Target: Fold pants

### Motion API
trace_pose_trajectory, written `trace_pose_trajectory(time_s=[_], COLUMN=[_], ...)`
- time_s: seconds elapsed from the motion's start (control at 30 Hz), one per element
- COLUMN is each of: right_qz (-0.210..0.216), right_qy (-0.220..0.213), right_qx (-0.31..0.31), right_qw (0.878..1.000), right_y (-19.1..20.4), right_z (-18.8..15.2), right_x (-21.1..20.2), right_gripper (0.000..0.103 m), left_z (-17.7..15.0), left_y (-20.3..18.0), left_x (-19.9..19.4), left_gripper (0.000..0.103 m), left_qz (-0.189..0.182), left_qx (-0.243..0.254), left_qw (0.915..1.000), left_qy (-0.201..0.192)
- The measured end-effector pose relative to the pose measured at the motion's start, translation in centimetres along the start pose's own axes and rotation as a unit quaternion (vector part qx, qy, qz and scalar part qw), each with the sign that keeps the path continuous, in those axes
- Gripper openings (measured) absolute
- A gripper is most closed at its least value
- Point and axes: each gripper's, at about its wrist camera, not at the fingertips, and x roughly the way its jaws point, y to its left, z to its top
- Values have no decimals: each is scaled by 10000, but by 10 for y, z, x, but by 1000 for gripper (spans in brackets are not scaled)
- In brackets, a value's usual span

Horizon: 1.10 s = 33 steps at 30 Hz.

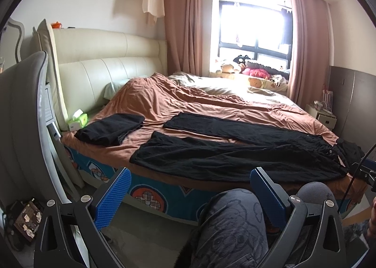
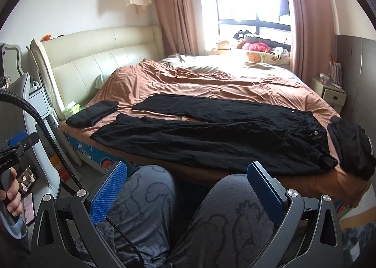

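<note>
A bedroom with a wide bed (image 1: 211, 108) under a rust-brown cover, a cream padded headboard (image 1: 105, 65) at the left and a bright window (image 1: 253, 23) between pink curtains behind.

My left gripper (image 1: 190, 192) stands wide open with nothing between its blue pads (image 1: 115, 197); it hangs off the near edge of the bed, above my knee (image 1: 232, 221) in grey printed trousers. My right gripper (image 2: 186, 185) is spread just as wide and holds nothing either, sitting over both my knees (image 2: 237, 209), clear of the bedding.

Just past the fingers, the black pants (image 2: 211, 136) lie flat along the near side of the bed, waistband to the right, the two legs running left and parted in a narrow V. A folded black garment (image 1: 110, 129) rests to the left of the leg ends, apart from them, near a green tissue pack (image 1: 78, 121) by the headboard. Another crumpled black cloth (image 2: 350, 148) sits at the bed's right corner, touching the waistband. Stuffed toys (image 1: 239, 68) crowd the windowsill. A small bedside cabinet (image 1: 322, 115) stands at the far right.
</note>
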Motion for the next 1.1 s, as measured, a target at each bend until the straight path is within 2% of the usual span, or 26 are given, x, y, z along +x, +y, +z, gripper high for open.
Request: trace_pose_trajectory(time_s=[0.53, 0.77, 1.0, 1.1], right_qz=[-278, -360, -634, -841], right_qy=[356, 465, 479, 504], right_qx=[422, 707, 966, 1165], right_qw=[9981, 9958, 9922, 9883], right_y=[-51, -72, -99, -113], right_z=[14, 22, 17, 11], right_x=[69, 90, 100, 103], right_gripper=[103, 103, 103, 103], left_z=[10, 17, 18, 14], left_y=[15, 23, 40, 53], left_x=[84, 115, 146, 161], left_gripper=[102, 102, 102, 99], left_qz=[316, 333, 492, 504], left_qx=[-252, -369, -583, -772], left_qw=[9986, 9976, 9953, 9937], left_qy=[355, 473, 596, 643])
